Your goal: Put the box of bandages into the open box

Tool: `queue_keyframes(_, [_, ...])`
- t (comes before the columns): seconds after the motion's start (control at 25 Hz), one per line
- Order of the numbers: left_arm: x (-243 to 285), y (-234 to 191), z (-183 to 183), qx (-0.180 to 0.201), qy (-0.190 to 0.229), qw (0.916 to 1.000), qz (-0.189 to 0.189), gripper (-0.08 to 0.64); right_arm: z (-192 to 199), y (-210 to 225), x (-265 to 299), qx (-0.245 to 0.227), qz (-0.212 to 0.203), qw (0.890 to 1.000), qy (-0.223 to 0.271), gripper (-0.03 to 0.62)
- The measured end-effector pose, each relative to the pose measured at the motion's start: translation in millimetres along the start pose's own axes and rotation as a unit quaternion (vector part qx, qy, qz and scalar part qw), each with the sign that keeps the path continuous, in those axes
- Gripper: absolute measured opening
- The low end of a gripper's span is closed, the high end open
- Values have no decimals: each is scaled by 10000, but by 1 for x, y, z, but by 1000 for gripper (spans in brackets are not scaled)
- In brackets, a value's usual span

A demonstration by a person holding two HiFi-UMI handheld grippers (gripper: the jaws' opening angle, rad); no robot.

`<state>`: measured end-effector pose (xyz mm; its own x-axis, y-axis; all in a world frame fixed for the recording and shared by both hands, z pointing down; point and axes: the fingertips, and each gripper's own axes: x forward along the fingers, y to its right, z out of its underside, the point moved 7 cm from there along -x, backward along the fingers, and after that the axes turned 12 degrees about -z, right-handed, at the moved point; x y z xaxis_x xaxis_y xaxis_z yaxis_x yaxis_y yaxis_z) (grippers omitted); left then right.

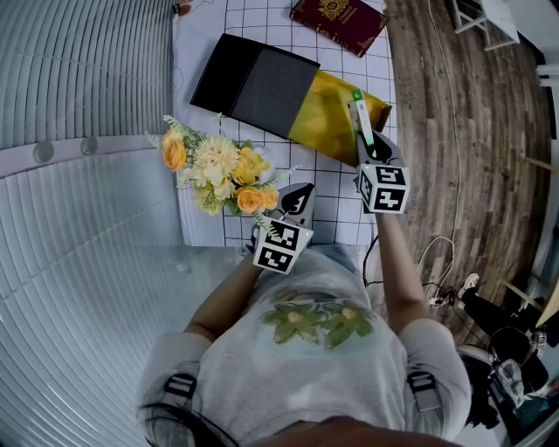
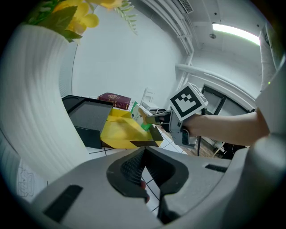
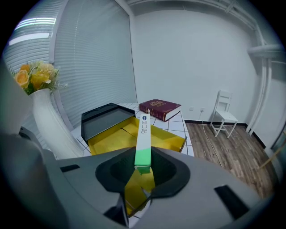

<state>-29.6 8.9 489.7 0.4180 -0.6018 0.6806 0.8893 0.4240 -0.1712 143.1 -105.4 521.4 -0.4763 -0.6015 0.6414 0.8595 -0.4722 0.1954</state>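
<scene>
The box of bandages (image 3: pixel 143 134) is clamped by its green end between the fingers of the right gripper (image 3: pixel 143 169), over the yellow open box (image 3: pixel 107 141), while short of that box the left gripper (image 2: pixel 142 154) has its fingers pressed together, empty.

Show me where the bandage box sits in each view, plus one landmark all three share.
Head view: bandage box upper right of centre, in the right gripper, against the yellow open box.
Left gripper view: mid-frame, white-and-green, at the right gripper's tip.
Right gripper view: dead centre, clamped between the jaws, pointing away.
Shared landmark: the dark red book beyond the yellow open box.
</scene>
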Motion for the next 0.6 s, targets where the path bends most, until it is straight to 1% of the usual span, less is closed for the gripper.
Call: queue_keyframes(0.6, [1, -1, 1, -14, -14, 10000, -5, 6, 8, 4, 6, 18, 31, 9999, -154, 91])
